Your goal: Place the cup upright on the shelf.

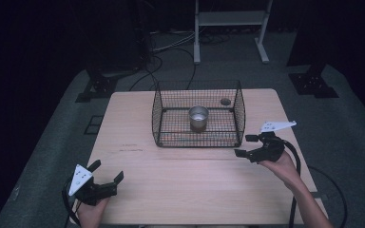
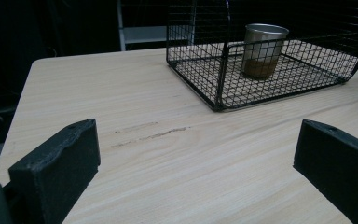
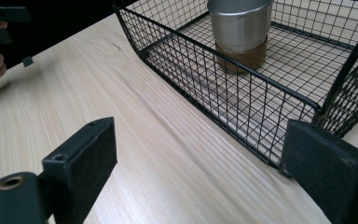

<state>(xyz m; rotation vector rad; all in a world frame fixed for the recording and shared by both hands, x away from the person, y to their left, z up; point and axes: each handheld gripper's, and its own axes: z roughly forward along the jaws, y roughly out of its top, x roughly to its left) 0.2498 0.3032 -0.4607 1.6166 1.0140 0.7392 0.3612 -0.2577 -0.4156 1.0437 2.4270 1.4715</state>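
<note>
I see the pale wooden worktop (image 1: 185,180) carrying a black wire basket (image 1: 161,118) toward its far side; inside the basket a metal cup (image 1: 198,118) stands upright near the middle, its lower part banded brown; my right gripper (image 1: 245,145) sits just beside the basket's near right corner, jaws spread wide and holding nothing; my left gripper (image 1: 108,174) is at the near left corner of the worktop, well apart from the basket, jaws likewise wide and empty.

Dark lab, floor cables (image 1: 171,45), rig stands (image 1: 312,80)
</note>
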